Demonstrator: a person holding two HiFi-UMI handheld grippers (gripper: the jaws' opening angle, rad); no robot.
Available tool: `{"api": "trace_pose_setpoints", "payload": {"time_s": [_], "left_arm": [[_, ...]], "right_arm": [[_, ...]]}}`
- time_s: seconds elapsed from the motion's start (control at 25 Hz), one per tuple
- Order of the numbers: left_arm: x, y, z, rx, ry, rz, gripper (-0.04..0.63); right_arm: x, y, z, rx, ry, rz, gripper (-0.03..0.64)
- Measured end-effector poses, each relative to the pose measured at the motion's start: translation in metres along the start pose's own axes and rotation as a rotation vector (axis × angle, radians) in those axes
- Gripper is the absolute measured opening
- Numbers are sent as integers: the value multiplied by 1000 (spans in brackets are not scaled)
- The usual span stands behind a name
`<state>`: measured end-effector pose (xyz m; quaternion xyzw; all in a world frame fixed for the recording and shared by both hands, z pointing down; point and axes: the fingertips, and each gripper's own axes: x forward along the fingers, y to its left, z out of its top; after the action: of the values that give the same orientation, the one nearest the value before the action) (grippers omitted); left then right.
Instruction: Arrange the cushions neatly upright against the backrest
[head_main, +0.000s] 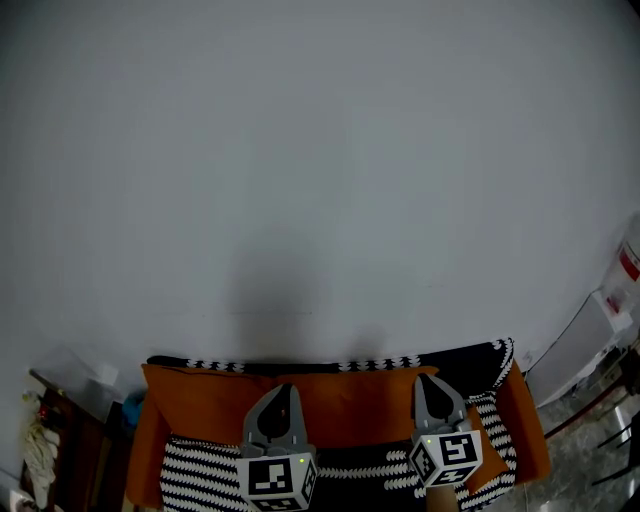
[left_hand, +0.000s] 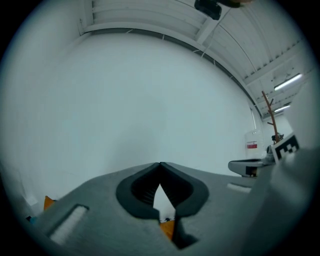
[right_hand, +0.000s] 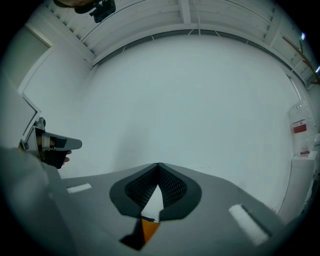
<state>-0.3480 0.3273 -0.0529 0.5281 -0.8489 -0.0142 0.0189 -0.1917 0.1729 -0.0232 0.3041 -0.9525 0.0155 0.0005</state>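
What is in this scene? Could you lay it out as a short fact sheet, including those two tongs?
Setting: orange sofa against a plain white wall
Covering: black-and-white patterned fabric lies over the seat and along the top of the back
Left tongs: shut, nothing between them, raised in front of the orange back
Right tongs: shut, nothing between them, also in front of the orange back
Cushions: cannot be told apart from the sofa's own upholstery in these views
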Motion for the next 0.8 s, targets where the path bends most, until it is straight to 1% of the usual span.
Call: {"api": "trace_pose_setpoints", "payload": {"time_s": [0.64, 0.8], "left_arm": [[-2, 13, -10, -4, 22, 12, 5], [-1, 20, -10, -24, 13, 27, 5]], "right_arm": [[5, 10, -8, -6, 21, 6, 9], [8, 12, -8, -9, 22, 5, 9]]}}
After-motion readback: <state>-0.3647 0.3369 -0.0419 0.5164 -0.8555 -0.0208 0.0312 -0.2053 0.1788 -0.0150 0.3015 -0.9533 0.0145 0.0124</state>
